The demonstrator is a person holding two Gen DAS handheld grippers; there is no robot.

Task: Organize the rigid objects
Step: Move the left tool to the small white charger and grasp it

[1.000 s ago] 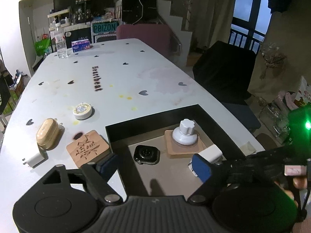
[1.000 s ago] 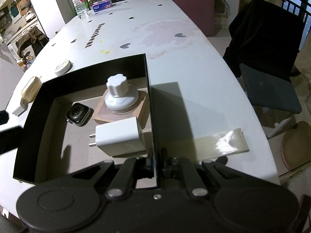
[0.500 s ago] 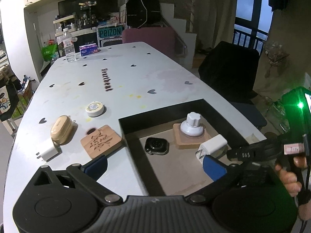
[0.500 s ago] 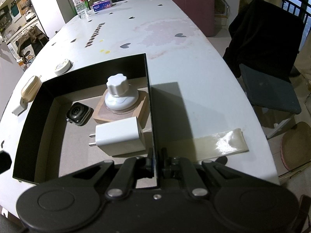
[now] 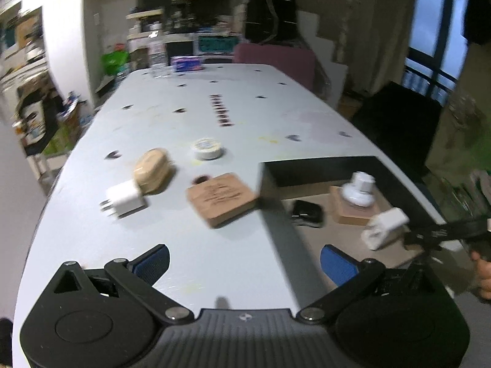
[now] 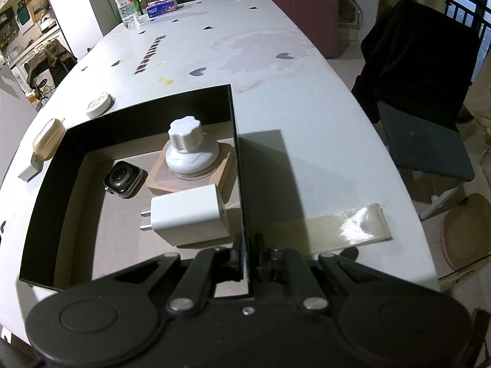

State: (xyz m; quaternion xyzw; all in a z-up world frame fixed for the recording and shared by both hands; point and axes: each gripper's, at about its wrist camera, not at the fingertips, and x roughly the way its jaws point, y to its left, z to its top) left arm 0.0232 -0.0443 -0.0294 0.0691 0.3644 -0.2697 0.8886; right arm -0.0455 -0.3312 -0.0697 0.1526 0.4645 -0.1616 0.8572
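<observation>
White table (image 5: 245, 263) | wooden coaster (image 5: 221, 197) ahead of open left claw (image 5: 244, 262)

Motion blur on the left, a cropped box on the right

The left wrist view is smeared: the engraving on the wooden coaster (image 5: 221, 200), the label on the round tin (image 5: 206, 149) and the dark lettering on the tabletop (image 5: 172, 245) cannot be read. In the right wrist view, the box (image 6: 40, 202) loses its near corner behind the right gripper (image 6: 248, 259), and the small white charger (image 6: 29, 170) is partly hidden by the box wall.
</observation>
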